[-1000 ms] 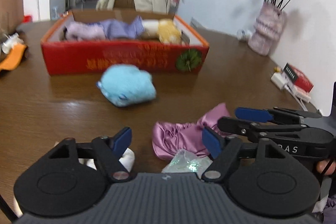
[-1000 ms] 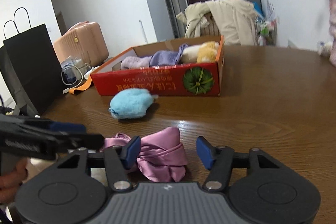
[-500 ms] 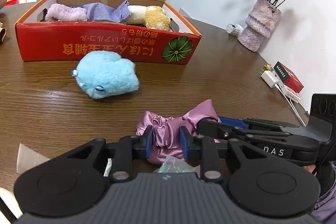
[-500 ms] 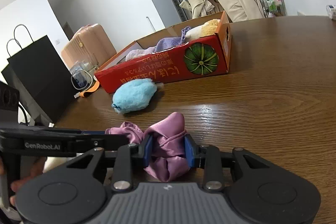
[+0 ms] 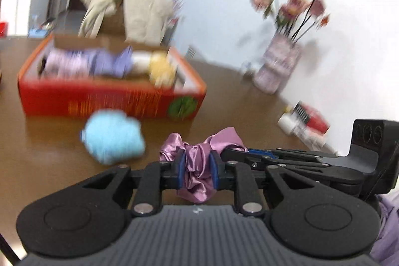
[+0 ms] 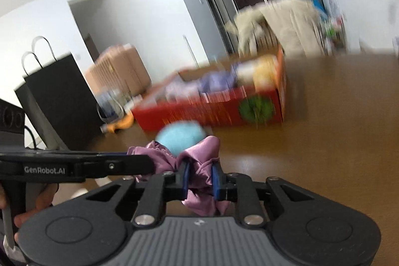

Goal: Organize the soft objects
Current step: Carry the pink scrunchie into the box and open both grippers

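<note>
Pinching the satin cloth (image 5: 198, 166) from both ends, left gripper (image 5: 197, 167) and right gripper (image 6: 200, 175) closing on its bunched folds, we hold it near, with the red box (image 5: 109, 96) far and left, beyond the blue plush (image 5: 113, 138).

flower vase (image 5: 276, 66), black paper bag (image 6: 59, 96), pink suitcase (image 6: 119, 69).

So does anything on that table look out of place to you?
The fluffy light-blue plush toy lies loose on the brown wooden table, outside the red cardboard box that holds the other soft things. The shiny purple satin cloth is also out, pinched by both grippers.
</note>
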A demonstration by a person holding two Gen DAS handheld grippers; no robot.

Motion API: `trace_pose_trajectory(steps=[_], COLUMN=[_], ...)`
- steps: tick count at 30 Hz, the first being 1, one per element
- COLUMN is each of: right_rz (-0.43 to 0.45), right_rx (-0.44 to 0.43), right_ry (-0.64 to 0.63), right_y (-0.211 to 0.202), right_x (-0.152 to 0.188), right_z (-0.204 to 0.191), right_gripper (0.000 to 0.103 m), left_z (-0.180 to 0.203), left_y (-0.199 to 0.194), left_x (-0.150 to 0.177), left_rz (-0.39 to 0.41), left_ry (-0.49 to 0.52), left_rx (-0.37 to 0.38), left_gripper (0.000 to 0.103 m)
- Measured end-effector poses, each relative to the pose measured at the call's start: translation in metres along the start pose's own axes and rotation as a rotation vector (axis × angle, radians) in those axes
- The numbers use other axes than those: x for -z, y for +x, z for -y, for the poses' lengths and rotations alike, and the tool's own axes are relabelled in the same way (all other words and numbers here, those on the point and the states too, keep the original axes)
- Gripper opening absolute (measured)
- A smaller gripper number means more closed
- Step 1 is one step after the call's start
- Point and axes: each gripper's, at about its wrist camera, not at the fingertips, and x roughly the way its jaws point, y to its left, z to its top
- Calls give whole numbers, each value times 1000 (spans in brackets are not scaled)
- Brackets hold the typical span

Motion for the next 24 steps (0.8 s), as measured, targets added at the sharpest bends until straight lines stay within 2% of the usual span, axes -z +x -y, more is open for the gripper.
trace_pose_trajectory(steps=[3, 6, 9, 12, 17, 19, 20, 22, 24], right_rz=[69, 102, 86, 32, -61, -100, -122, -187, -198], right_rx=[4, 13, 42, 69, 138, 168, 191, 223, 234], right_ry=[-71, -117, -143, -127, -75, -58, -46, -45, -67], right_y=[0, 26, 71, 125, 208, 235, 243, 264, 273], right_x=[-39, -84, -126, -152, -165, -162, -157, -154, -148], right_z=[-14, -18, -15, -3, 20, 28, 32, 34, 31], right_gripper=[18, 18, 18, 18, 18, 20, 26, 26, 28], left_z=[-10, -27, -59, -91, -142, -157, -164, -176, -181], left_y=[-6, 6, 35, 72, 140, 164, 171, 179, 175], left_x=[-41, -82, -122, -145, -157, -155, -152, -146, -142], left_rz=[50, 85, 64, 23, -90, -134, -146, -167, -155], left_ry=[9, 22, -23, -32, -52, -58, -62, -70, -58], left_rx=[26, 11, -2, -51, -116, -161, -185, -203, -201], left_gripper=[21, 21, 21, 21, 22, 27, 28, 28, 43])
